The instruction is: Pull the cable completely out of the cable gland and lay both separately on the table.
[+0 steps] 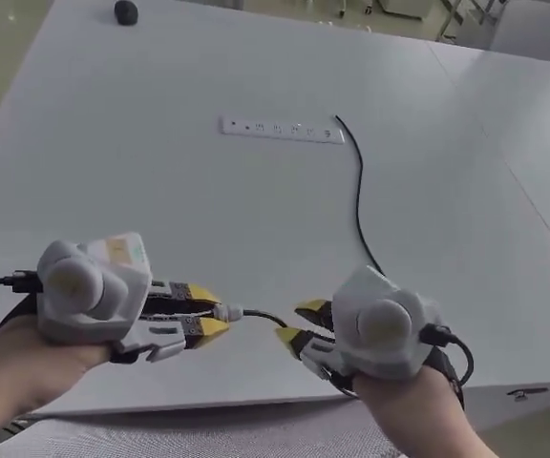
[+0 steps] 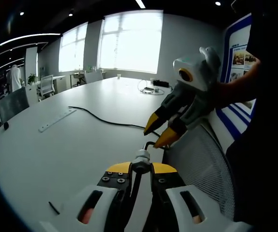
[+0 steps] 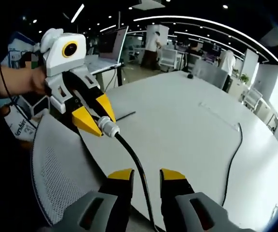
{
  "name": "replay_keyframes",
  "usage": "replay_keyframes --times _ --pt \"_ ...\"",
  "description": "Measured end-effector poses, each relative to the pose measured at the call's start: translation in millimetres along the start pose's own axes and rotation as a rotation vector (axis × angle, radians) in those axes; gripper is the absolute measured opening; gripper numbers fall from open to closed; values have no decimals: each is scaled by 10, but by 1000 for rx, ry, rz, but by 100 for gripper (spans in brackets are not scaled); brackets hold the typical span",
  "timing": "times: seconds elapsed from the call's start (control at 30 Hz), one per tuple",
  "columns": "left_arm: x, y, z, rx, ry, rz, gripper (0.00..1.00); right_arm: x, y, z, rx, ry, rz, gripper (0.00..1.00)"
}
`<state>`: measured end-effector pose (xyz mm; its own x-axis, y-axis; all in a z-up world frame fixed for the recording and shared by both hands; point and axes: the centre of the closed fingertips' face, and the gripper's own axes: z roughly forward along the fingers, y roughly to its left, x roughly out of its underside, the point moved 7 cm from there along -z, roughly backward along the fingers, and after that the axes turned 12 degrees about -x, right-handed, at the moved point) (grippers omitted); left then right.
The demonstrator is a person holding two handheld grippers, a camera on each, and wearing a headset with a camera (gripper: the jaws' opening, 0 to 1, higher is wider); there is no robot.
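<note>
Left gripper (image 2: 140, 169): yellow-tipped jaws closed on the cable gland (image 2: 140, 158).
Cable (image 2: 152, 143): black, leaves the gland's front and bends right.
Right gripper (image 2: 152, 138): enters from the right, jaws apart, tips at the cable.
Table (image 2: 57, 154): white; power strip (image 2: 57, 120) and black cord (image 2: 105, 119) lie on it.

Large white tabletop (image 1: 160, 181). White socket strip (image 1: 282, 129) lies flat near the far edge; small dark round object (image 1: 126, 11) sits at the far-left corner. Grey mesh chair back (image 3: 57, 164) at near edge. Tall bright windows (image 2: 129, 43). Curved ceiling light strips (image 3: 201, 24), lit.
</note>
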<state>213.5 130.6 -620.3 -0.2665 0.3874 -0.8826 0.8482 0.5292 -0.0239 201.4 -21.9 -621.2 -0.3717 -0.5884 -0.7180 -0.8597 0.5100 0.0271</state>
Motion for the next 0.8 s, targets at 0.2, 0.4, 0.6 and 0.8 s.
replay_keyframes --times 0.2,0.4,0.6,0.8 --pt "37 -11 19 6 12 -5 15 -264 179 51 -34 47 -231 15" --pt "35 -27 15 8 12 -7 15 -308 246 191 -62 105 -351 10" --pt "38 -48 20 10 14 -3 15 -317 283 240 -82 125 -409 6" --pt "38 -53 20 10 11 -1 15 -307 287 228 -81 129 -437 1"
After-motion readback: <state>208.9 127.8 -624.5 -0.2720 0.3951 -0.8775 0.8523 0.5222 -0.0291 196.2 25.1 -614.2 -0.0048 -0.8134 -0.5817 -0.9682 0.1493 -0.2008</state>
